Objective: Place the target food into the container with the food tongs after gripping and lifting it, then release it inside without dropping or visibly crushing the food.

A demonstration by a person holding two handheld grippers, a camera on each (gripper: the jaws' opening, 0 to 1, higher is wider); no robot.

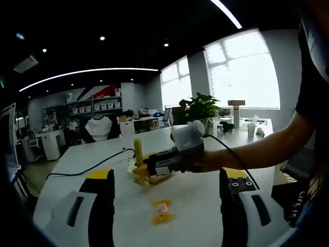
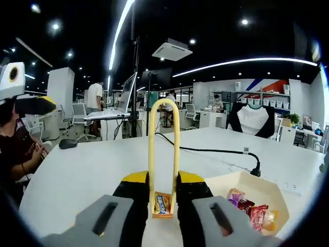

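Between the right gripper's (image 2: 163, 203) jaws, yellow tongs (image 2: 163, 154) are pinching a snack (image 2: 163, 204) beside the tray (image 2: 245, 186) already holding sweets, so release is remaining, while the left gripper (image 1: 167, 206) is hovering open over another candy (image 1: 162, 211).

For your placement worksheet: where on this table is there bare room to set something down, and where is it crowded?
Free: the white table left of the tongs, up to the black cable. Crowded: the container of snacks at right, the wrapped candy between the left gripper jaws.
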